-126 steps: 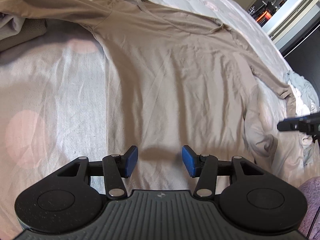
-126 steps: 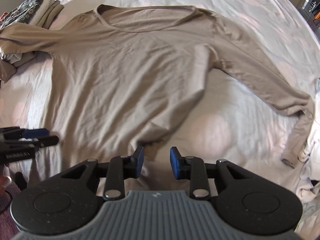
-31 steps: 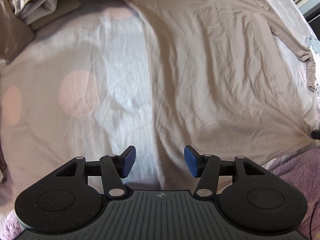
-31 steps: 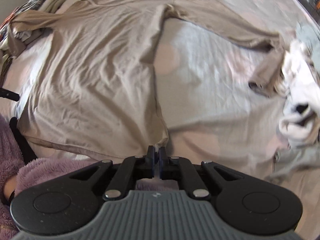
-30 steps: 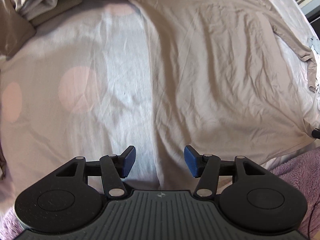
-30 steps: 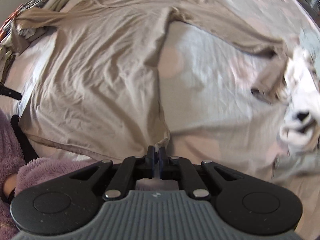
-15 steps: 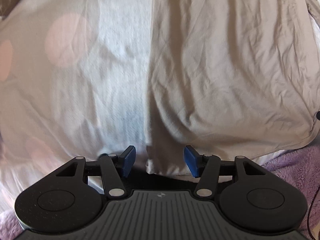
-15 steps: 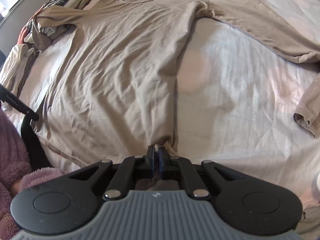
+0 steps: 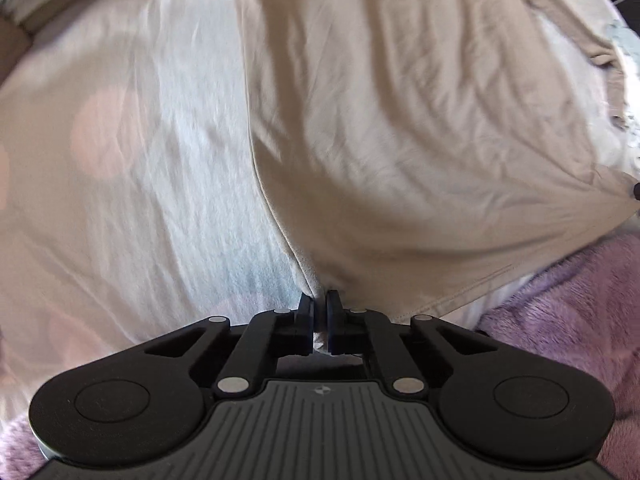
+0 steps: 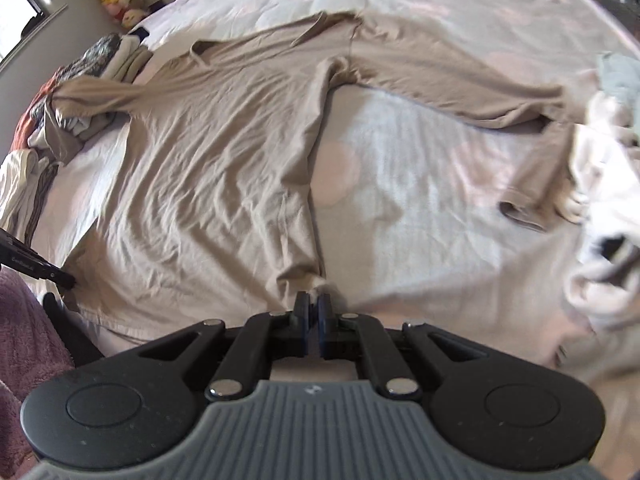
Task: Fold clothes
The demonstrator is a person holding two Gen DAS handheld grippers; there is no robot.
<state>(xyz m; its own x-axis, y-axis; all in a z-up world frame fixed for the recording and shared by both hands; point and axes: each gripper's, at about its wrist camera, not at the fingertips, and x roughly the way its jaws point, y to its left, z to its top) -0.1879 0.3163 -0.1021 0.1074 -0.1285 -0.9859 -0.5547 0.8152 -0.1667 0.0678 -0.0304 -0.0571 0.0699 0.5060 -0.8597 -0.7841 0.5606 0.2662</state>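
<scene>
Bed [image 10: 420, 208]; clothes pile [image 10: 100, 60] right-view only.

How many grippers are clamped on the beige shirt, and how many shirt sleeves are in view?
Grippers shut on the beige shirt: 2, left gripper and right gripper, each at a hem corner.
Sleeves in view: 2, right sleeve spread on the bedsheet, left sleeve draped over a clothes pile.
Total: 4.
</scene>
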